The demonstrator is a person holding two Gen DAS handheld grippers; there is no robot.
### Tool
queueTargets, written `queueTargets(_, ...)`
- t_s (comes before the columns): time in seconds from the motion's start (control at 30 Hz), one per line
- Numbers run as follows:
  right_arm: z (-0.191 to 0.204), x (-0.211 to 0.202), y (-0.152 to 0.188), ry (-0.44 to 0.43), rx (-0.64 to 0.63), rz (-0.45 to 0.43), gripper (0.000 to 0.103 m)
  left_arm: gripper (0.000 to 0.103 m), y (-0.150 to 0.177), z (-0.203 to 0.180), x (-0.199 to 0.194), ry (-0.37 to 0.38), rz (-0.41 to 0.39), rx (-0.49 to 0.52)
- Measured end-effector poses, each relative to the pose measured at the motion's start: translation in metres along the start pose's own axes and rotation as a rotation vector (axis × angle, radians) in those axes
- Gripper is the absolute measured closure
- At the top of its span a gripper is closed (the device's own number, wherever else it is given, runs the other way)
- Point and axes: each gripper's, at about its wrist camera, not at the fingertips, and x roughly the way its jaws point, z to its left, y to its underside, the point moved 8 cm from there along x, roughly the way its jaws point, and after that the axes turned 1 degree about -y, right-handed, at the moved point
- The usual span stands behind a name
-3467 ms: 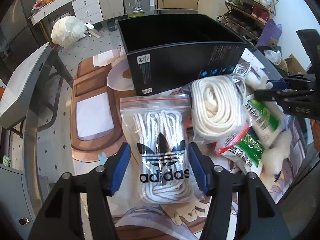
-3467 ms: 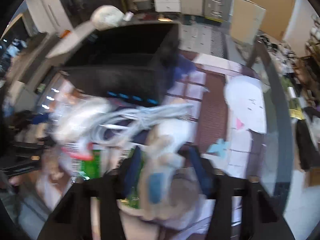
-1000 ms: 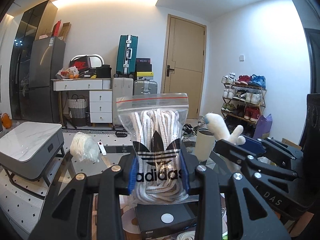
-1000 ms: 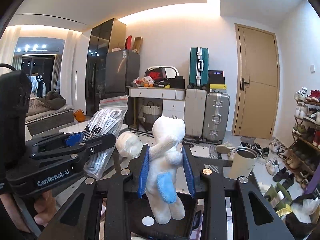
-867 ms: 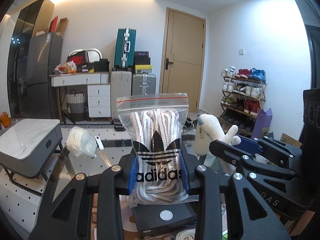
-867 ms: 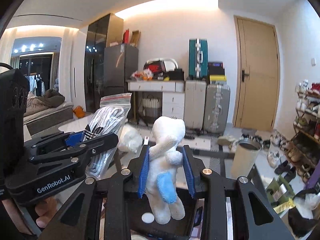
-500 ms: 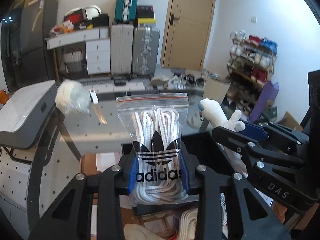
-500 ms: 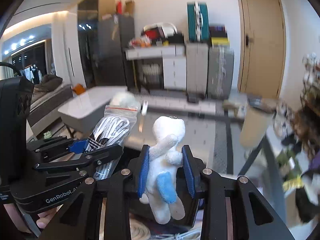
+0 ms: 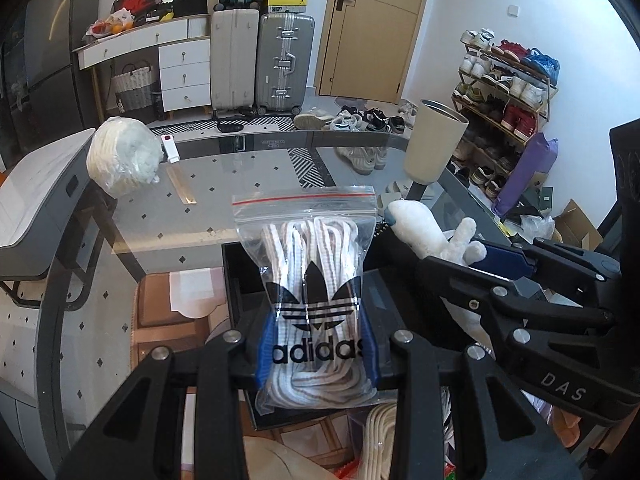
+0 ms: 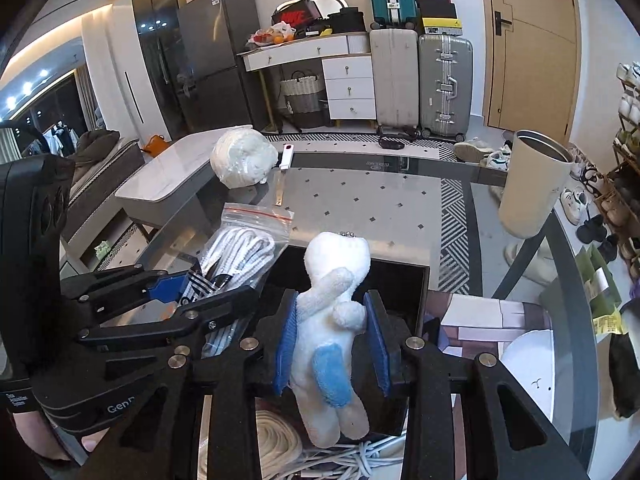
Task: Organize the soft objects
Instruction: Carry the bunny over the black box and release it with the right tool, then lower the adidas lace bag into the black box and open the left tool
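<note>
My left gripper (image 9: 318, 354) is shut on a clear zip bag of white laces (image 9: 312, 288) printed with a black logo, held upright above the open black box (image 9: 240, 280). In the right wrist view my right gripper (image 10: 332, 344) is shut on a white plush toy with blue patches (image 10: 332, 320), also over the black box (image 10: 400, 280). The two grippers hang side by side: the toy (image 9: 416, 228) shows at the right of the left wrist view, the bag of laces (image 10: 236, 252) at the left of the right wrist view.
The glass table (image 9: 192, 208) carries a white bundle in plastic (image 9: 122, 160) and a beige cup (image 9: 434, 142) at its far edge. Coiled white rope (image 10: 276, 444) and cables (image 10: 360, 460) lie below the grippers. Suitcases, drawers and a shoe rack stand behind.
Both grippers have tipped downward and sunk toward the black box, each still holding its object. The view has swung from the room's walls down onto the table top.
</note>
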Motion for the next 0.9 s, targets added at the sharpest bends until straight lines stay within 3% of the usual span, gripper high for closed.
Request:
queueTargets(0.13,0.000,0.002,0.001,0.004,0.001,0.011,0.065,0.064,-0.001,0.003,-0.001,-0.012,0.008,0.004)
queueTargets(0.2,-0.004,0.000,0.002,0.009,0.020,0.010,0.053,0.058,-0.004,0.005,-0.005,-0.024,-0.009,0.004)
queueTargets(0.23,-0.005,-0.001,0.001,0.007,0.029,0.005,0.052,0.052,-0.004,0.006,-0.007,-0.026,-0.013,0.003)
queueTargets(0.43,-0.011,-0.017,0.000,-0.004,0.051,-0.012,0.052,0.047,-0.006,0.011,-0.026,0.005,-0.035,-0.024)
queueTargets(0.73,-0.012,-0.048,0.019,-0.020,0.054,0.021,0.052,0.046,0.013,-0.004,-0.049,0.021,-0.011,0.036)
queueTargets(0.9,-0.009,-0.068,0.042,-0.059,0.071,0.047,0.052,0.027,0.031,-0.018,-0.068,0.059,0.000,0.068)
